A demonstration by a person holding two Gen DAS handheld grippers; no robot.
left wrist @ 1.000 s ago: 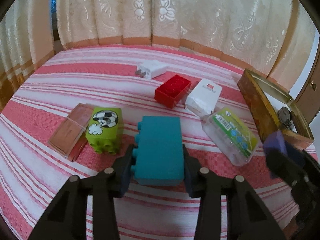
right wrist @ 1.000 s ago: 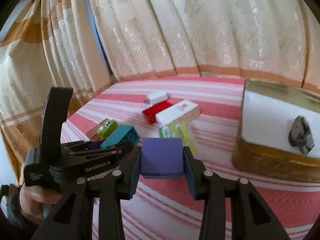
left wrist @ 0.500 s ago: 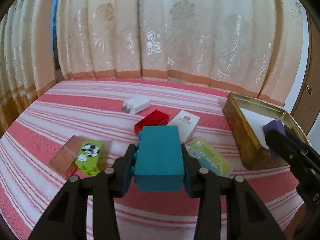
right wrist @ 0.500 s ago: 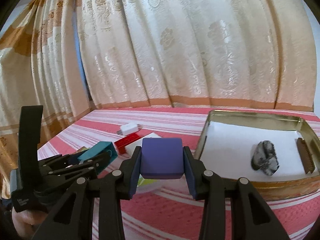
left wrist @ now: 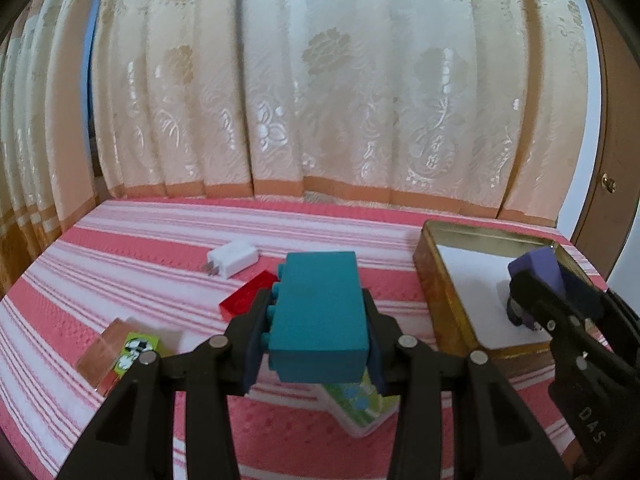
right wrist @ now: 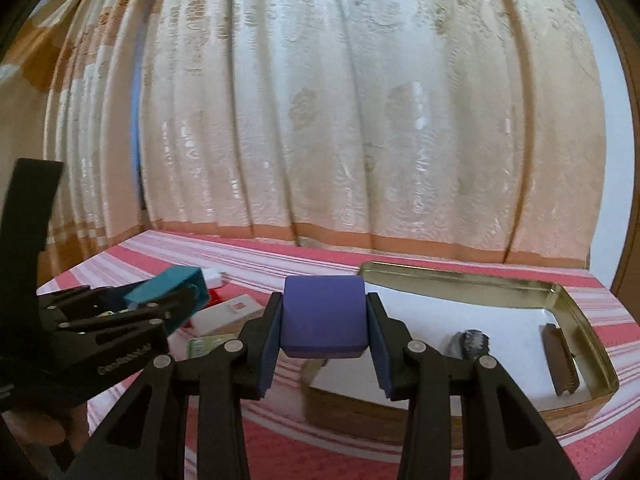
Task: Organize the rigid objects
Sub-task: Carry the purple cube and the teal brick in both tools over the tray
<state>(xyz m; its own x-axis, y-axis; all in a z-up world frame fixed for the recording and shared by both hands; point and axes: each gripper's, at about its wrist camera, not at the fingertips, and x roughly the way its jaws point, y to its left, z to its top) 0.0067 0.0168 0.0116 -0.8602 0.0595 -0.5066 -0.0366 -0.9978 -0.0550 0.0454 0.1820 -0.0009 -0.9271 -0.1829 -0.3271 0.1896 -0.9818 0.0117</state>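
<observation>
My left gripper (left wrist: 316, 360) is shut on a teal toy brick (left wrist: 318, 312), held above the striped bedspread, left of the gold tin (left wrist: 430, 276). My right gripper (right wrist: 323, 356) is shut on a purple block (right wrist: 323, 314), held over the near left corner of the gold tin (right wrist: 568, 294); it also shows in the left wrist view (left wrist: 538, 270). The left gripper with the teal brick (right wrist: 168, 286) shows at the left of the right wrist view. The tin holds a grey stone (right wrist: 472, 342) and a brown comb-like piece (right wrist: 558, 354).
On the spread lie a white charger (left wrist: 234, 258), a red brick (left wrist: 246, 294), a green football brick (left wrist: 138, 352) beside a clear pink case (left wrist: 98, 358), and a green-labelled packet (left wrist: 362, 406). A white box (right wrist: 228, 312) lies near the tin. Curtains hang behind.
Both grippers have risen and tilted up with their blocks. The right gripper has moved over the tin; the left has moved right, toward the tin.
</observation>
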